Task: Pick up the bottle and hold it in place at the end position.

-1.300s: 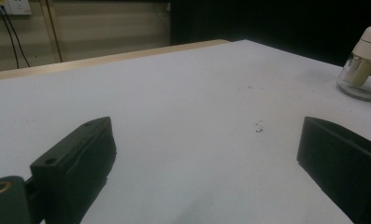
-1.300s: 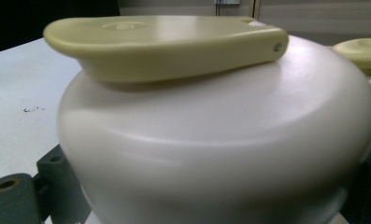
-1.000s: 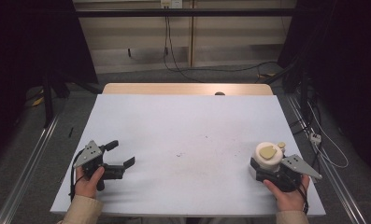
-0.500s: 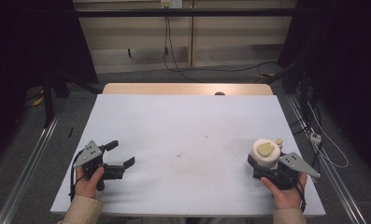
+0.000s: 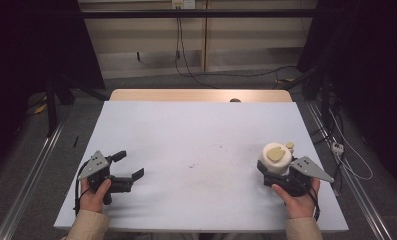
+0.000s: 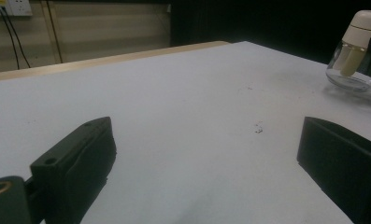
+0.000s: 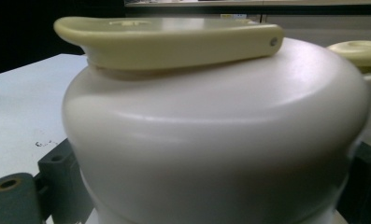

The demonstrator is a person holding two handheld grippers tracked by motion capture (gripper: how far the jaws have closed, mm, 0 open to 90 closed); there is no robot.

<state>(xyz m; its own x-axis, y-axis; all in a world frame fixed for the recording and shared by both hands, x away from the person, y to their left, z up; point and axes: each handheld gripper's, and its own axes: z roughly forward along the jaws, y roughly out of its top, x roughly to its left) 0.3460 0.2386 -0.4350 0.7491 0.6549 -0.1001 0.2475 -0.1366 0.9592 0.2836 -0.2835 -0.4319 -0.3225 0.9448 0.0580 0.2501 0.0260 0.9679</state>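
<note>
Right hand-held gripper (image 5: 281,172) clenched around the cream-lidded glass jar (image 5: 275,159), lower right of the high view, near the desk (image 5: 196,130) edge. Left hand-held gripper (image 5: 128,167) released, empty, lower left. Risk: smooth rounded jar slips or tips if squeeze loosens.

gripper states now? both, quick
Left gripper: open, holding nothing, jaws wide apart above the table.
Right gripper: shut on the jar, a jaw on each side of it.
</note>
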